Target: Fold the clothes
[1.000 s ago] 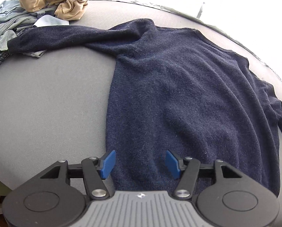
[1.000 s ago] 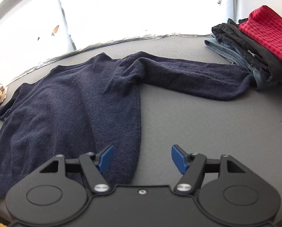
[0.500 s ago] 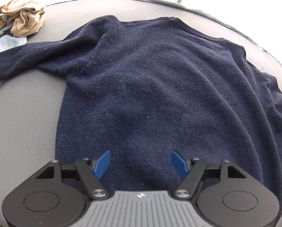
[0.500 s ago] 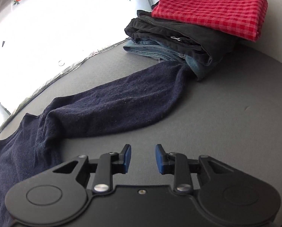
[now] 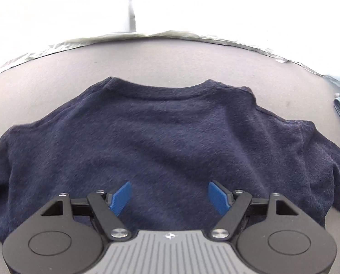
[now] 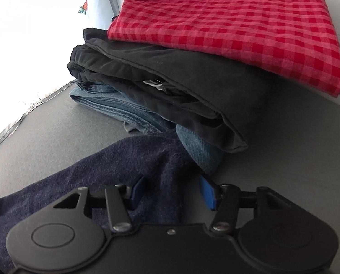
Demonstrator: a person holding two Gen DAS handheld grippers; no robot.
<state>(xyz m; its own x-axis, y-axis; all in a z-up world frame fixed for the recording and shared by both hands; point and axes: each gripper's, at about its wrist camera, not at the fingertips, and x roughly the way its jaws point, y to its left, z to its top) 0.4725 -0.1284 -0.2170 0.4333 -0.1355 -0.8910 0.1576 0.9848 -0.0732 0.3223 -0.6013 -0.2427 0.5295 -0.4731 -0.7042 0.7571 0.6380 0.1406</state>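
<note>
Sweater (image 5: 170,137): navy knit, spread flat on the grey table (image 5: 170,61), neckline at the far side, body filling the near half of the left wrist view.
Sleeve (image 6: 124,159): stretched out to the right, cuff end touching the folded denim (image 6: 115,109) at the bottom of the stack.
Stack: red checked cloth (image 6: 238,29) on top, black garment (image 6: 181,84) in the middle, denim beneath; at the far right.
Left gripper (image 5: 170,196): released, jaws just widened, above the sweater's body, nothing between the blue pads.
Right gripper (image 6: 173,191): jaws just widened, sleeve end lying between them; left pad against the knit, right pad clear, not clenched.
</note>
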